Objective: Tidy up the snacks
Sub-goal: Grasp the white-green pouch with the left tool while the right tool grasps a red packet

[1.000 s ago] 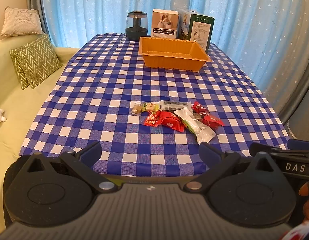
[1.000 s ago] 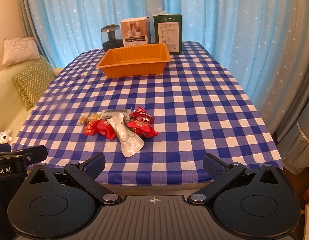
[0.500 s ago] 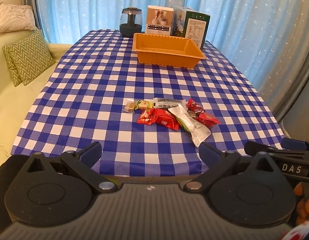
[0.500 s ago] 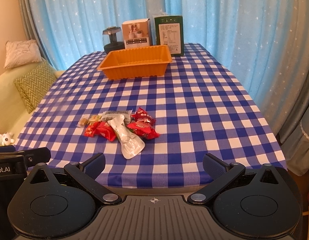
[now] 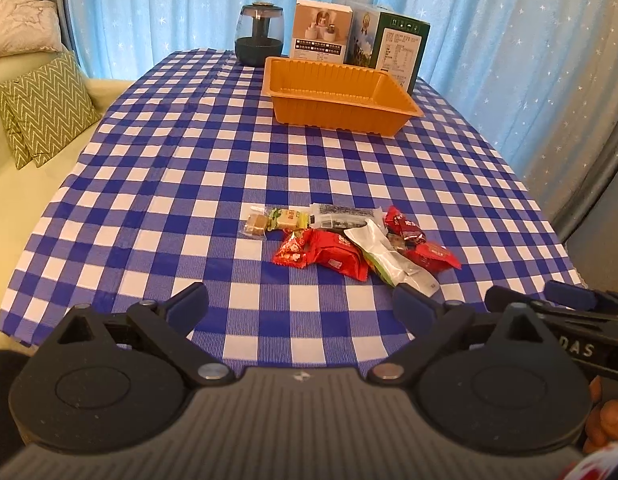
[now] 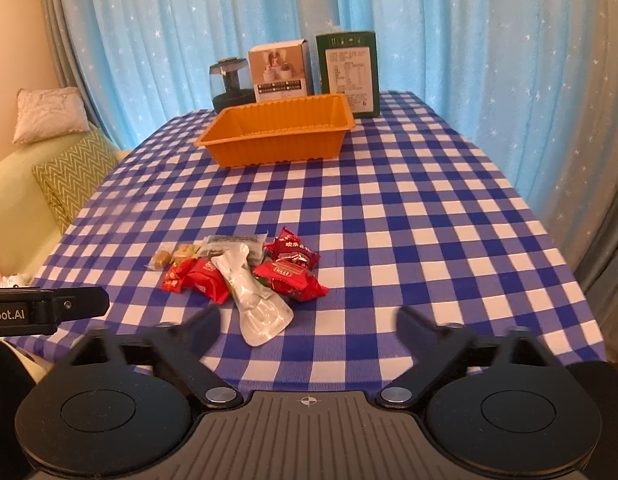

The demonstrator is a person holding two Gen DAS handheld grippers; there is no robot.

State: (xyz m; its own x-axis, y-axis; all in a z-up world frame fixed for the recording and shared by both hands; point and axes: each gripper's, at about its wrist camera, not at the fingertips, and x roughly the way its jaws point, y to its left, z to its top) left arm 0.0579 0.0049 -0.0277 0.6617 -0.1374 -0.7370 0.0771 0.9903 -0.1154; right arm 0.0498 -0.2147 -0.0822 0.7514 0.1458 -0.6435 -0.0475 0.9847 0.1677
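A pile of wrapped snacks lies on the near part of the checked table: red packets (image 5: 329,254) (image 6: 289,276), a long silver-white pouch (image 5: 393,260) (image 6: 257,300), a dark clear-wrapped bar (image 5: 343,216), and small tan and green candies (image 5: 269,220) (image 6: 173,256). An empty orange tray (image 5: 337,98) (image 6: 277,138) stands farther back. My left gripper (image 5: 301,306) is open and empty over the near table edge, short of the pile. My right gripper (image 6: 309,322) is open and empty, with the pouch's near end just ahead of its left finger.
A dark glass jar (image 5: 259,36), a white box (image 5: 321,32) and a green carton (image 5: 397,44) stand behind the tray. Blue starred curtains hang behind. A yellow-green sofa with cushions (image 5: 45,108) lies left of the table.
Both grippers have moved forward toward the table and the snack pile. Both stay open and empty.
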